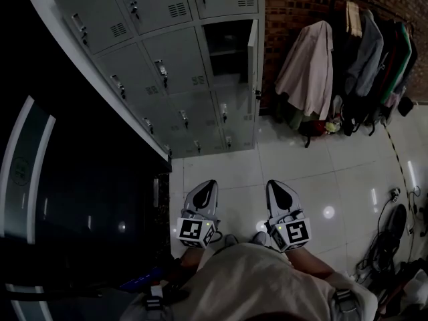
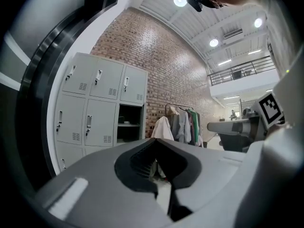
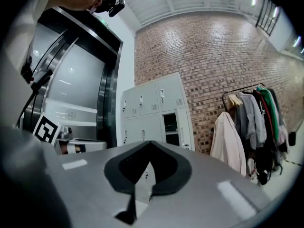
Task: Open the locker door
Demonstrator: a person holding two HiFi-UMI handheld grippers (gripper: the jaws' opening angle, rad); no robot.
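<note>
Locker bank point(image 1: 154, 65): grey, standing against the wall at the far left of the tiled floor point(image 1: 321, 172), three columns of doors with small handles and vents.
Left gripper point(image 1: 207, 187): held low in front of the person, well short of the lockers; its jaws are pressed together with nothing between them.
Locker door point(image 1: 253, 52): the right-hand column's middle door, swung wide open and seen nearly edge-on; the dark compartment point(image 1: 227, 49) beside it shows a shelf.
Right gripper point(image 1: 277, 187): level with the left one and just beside it, jaws fully closed and empty, pointing towards the lockers.
Coat rack point(image 1: 364, 45): against the brick wall point(image 1: 294, 5) right of the lockers, hung with jackets; a pale coat point(image 1: 307, 69) hangs nearest the open door.
</note>
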